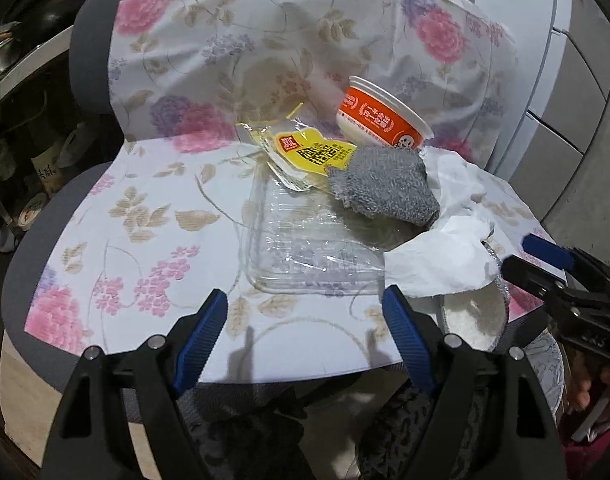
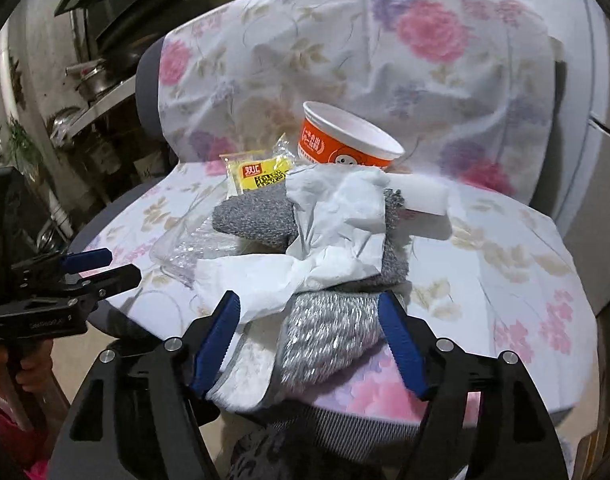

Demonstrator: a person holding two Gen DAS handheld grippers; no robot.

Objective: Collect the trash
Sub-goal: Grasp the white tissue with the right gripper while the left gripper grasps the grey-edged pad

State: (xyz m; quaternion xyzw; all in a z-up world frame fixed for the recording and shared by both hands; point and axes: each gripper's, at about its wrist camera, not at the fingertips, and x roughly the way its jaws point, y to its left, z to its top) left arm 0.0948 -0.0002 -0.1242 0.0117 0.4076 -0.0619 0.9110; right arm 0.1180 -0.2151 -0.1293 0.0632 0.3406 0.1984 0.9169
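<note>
Trash heaped mid-seat on a chair with floral cover (image 1: 145, 216): orange paper cup (image 1: 385, 118) tipped against the backrest, yellow snack wrapper (image 1: 317, 156) beside it, clear plastic tray (image 1: 305, 252) in front, grey sock (image 1: 385, 188) overlapping the tray's far corner, crumpled white tissue (image 2: 329, 236) draped across the sock. Left gripper (image 1: 305, 344) — jaws wide, empty, short of the tray. Right gripper (image 2: 309, 344) — jaws wide, flanking a silvery knit cloth (image 2: 329, 332) at the seat's front edge, not closed on it.

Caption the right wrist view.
Open right gripper approaches silvery slipper beneath crumpled tissue on floral chair.
</note>
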